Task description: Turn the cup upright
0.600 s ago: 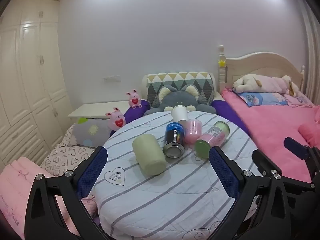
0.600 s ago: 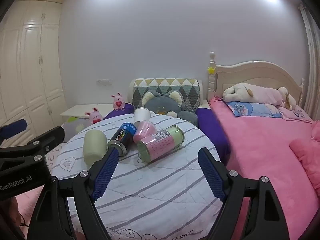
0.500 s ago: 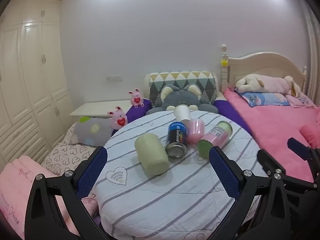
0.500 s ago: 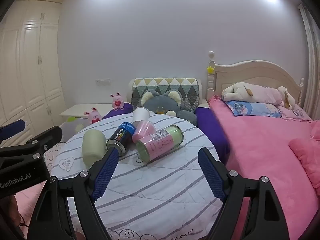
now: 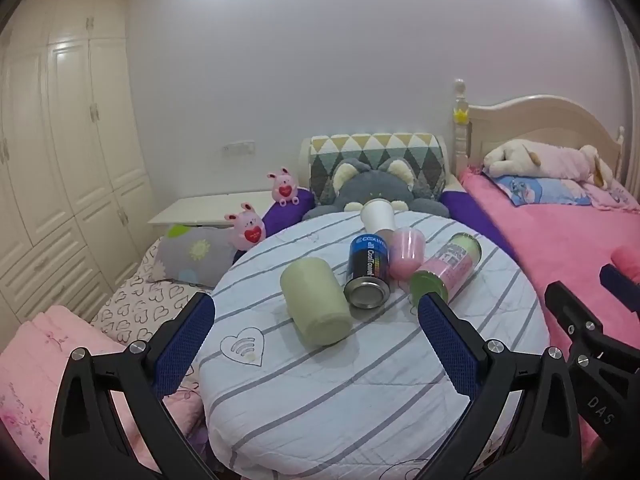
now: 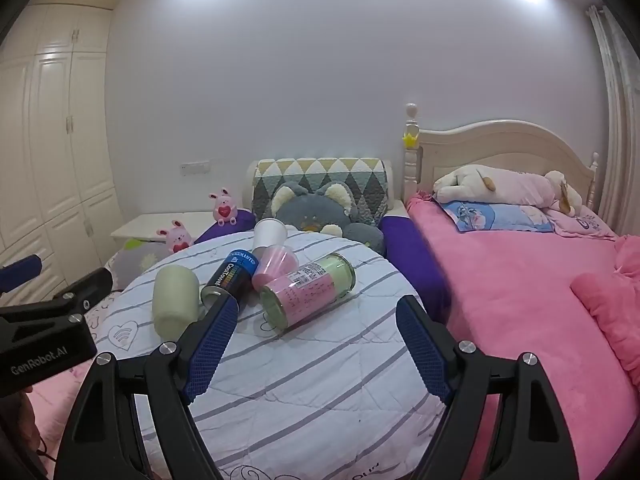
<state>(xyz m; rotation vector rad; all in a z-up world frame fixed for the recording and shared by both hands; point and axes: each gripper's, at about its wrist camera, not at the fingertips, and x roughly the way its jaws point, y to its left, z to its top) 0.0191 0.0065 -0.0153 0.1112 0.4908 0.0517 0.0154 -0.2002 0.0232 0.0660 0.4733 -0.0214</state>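
Compared with half a second ago, both views have pulled back and risen a little: the round worktop with the white, grey-striped cloth point(image 5: 360, 380) now sits lower and smaller in the frame, and nothing on it has moved. I judge that the task is at its very start, with no cup touched.

The left gripper point(image 5: 316, 336) has its blue-padded fingers wide apart and holds nothing; the right gripper point(image 6: 318, 344) is the same, spread and empty. Both hover at the near edge of the worktop, well apart from the objects.

In the centre of the left wrist view lie five things on their side: a pale green matte cup point(image 5: 316, 302) nearest, touching a dark blue metal can with white lettering point(image 5: 367, 268), then a small pink translucent plastic cup point(image 5: 406, 252), a white paper cup point(image 5: 377, 216) behind it, and a green-lidded jar with pink label point(image 5: 448, 268) at the right. Which cup is meant, I cannot tell; the pale green one is the closest to the left gripper.

The cloth is soft and wrinkled, so an upright cup may stand unsteady. In the right of the frame is a bed with pink blanket point(image 6: 520, 300); in the upper left, cream wardrobe doors point(image 5: 60, 160); behind the worktop, a grey plush cat point(image 5: 372, 188)
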